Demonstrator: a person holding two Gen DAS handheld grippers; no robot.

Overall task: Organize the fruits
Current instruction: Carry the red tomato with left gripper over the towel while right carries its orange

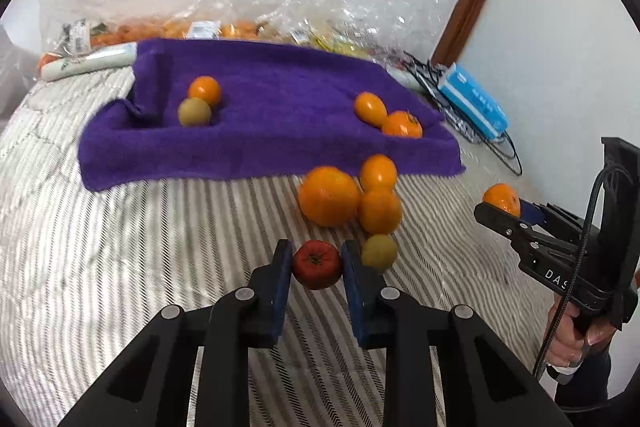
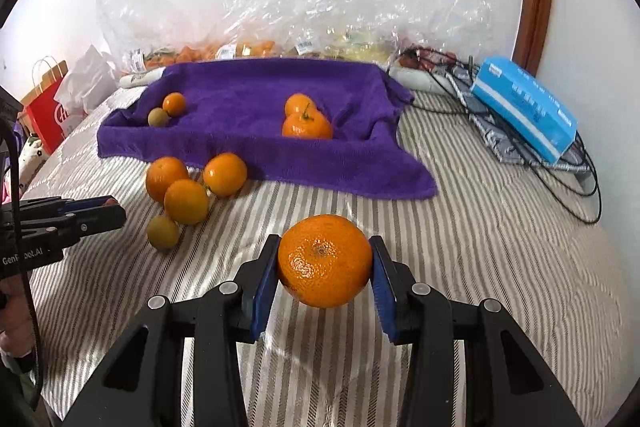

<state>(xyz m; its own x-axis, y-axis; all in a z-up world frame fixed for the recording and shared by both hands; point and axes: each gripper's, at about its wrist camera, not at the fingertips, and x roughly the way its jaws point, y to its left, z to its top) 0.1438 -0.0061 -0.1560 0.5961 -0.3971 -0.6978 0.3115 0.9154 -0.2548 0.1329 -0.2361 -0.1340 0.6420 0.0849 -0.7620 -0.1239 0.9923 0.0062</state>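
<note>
Left gripper [image 1: 316,263] jaws grasp a red fruit [image 1: 316,264], right gripper [image 2: 325,261] jaws a mandarin [image 2: 325,261]; the towel [image 2: 248,143] lies at twelve o'clock.

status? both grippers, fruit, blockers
Left gripper shut on red fruit. Right gripper shut on mandarin. Four fruits on purple towel, four loose on the striped bedspread. Nothing blocking the towel.

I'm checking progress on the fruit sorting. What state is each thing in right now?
Left gripper: shut on red fruit.
Right gripper: shut on mandarin, lifted.
Purple towel: spread out, four fruits on it.
Three oranges: loose on bedspread, touching.
Green fruit: loose beside them.
Plastic bags: crumpled, fruit inside.
</note>
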